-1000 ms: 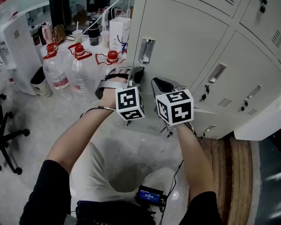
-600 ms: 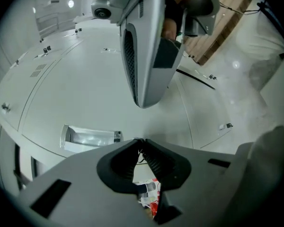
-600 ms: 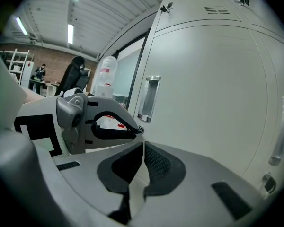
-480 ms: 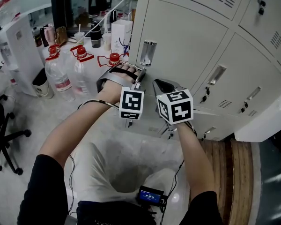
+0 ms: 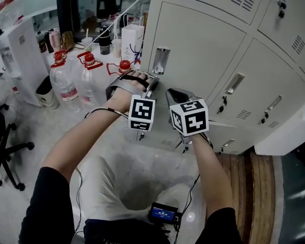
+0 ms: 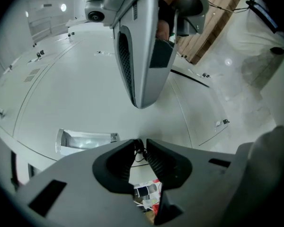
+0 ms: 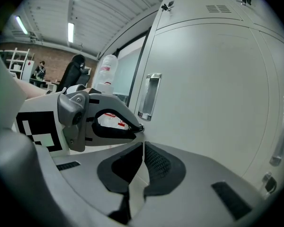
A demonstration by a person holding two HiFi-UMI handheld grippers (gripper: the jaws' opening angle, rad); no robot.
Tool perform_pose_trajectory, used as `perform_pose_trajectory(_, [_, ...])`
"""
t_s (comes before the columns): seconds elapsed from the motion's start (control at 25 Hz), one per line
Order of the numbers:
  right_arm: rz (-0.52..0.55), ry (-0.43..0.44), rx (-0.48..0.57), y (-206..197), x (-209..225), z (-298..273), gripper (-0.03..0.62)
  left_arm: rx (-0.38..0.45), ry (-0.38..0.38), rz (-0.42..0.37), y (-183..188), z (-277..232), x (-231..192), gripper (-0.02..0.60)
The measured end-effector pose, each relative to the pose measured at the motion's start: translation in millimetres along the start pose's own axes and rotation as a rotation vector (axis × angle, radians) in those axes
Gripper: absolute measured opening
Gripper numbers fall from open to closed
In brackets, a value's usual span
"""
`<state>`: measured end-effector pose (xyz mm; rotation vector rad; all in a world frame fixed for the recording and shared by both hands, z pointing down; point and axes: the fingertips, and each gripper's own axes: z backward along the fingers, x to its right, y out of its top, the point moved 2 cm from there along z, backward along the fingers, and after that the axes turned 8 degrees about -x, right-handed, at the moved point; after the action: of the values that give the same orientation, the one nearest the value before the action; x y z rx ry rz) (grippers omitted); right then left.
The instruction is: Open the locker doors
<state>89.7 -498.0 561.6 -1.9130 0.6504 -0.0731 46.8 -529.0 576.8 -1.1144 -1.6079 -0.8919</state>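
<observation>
Locker doors [image 5: 203,39] ahead — left claw [image 6: 141,140] pinches a small key [image 6: 139,148], jaws just easing; re-grip before turning — right claw [image 7: 143,150] clenched, empty.

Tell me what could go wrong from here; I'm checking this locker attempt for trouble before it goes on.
1. The left claw pinches only a small dark piece at its very tips, and its jaws have just been opening, so it may slip off.
2. The shut, empty right claw sits close before the locker door; it could block the door's swing.
</observation>
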Motion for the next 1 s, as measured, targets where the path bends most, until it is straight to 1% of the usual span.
perform_pose_trajectory(0.04, [0.001, 0.001, 0.000, -0.1, -0.4, -0.7, 0.037, 0.006, -0.011, 0.017, 0.3, -0.3, 1.8, 0.081])
perform_pose_trajectory(0.16, [0.001, 0.004, -0.001, -0.2, -0.8, -2.2, 0.037, 0.022, -0.032, 0.073, -0.1, 0.6, 5.8, 0.155])
perform_pose_trajectory(0.28, [0.000, 0.003, -0.004, -1.4, 0.0, -3.9, 0.036, 0.062, -0.022, 0.155, -0.8, 7.6, 3.1, 0.172])
perform_pose_trajectory(0.36, [-0.005, 0.000, -0.005, -2.6, 1.7, -5.0, 0.037, 0.107, -0.020, 0.237, -1.8, 14.4, -0.2, 0.172])
perform_pose_trajectory(0.44, [-0.009, 0.000, -0.005, -3.1, 2.4, -6.6, 0.037, 0.162, -0.040, 0.365, -4.8, 21.9, -4.1, 0.172])
perform_pose_trajectory(0.52, [-0.012, 0.001, 0.000, -2.0, 2.6, -7.5, 0.036, 0.234, -0.078, 0.548, -8.8, 30.1, -11.2, 0.172])
perform_pose_trajectory(0.68, [-0.025, 0.013, 0.027, 6.9, 0.0, -8.2, 0.037, 0.389, -0.218, 1.019, -28.0, 36.9, -29.3, 0.168])
perform_pose_trajectory(0.72, [-0.026, 0.017, 0.035, 9.8, -1.6, -8.5, 0.037, 0.410, -0.241, 1.121, -35.3, 36.2, -33.4, 0.140])
perform_pose_trajectory(0.76, [-0.026, 0.022, 0.043, 12.7, -3.4, -8.8, 0.036, 0.422, -0.253, 1.206, -42.4, 34.4, -36.5, 0.070])
perform_pose_trajectory(0.8, [-0.024, 0.026, 0.050, 15.7, -5.0, -9.0, 0.037, 0.426, -0.260, 1.271, -48.1, 32.1, -38.2, 0.048])
perform_pose_trajectory(0.84, [-0.024, 0.029, 0.059, 18.8, -6.5, -9.2, 0.037, 0.426, -0.268, 1.314, -51.8, 29.8, -38.5, 0.033])
perform_pose_trajectory(0.88, [-0.024, 0.031, 0.068, 22.4, -7.8, -9.3, 0.037, 0.423, -0.278, 1.341, -53.7, 28.3, -37.6, 0.027])
perform_pose_trajectory(1.0, [-0.035, 0.039, 0.108, 36.0, -11.1, -9.4, 0.037, 0.421, -0.319, 1.384, -54.4, 26.4, -34.0, 0.020])
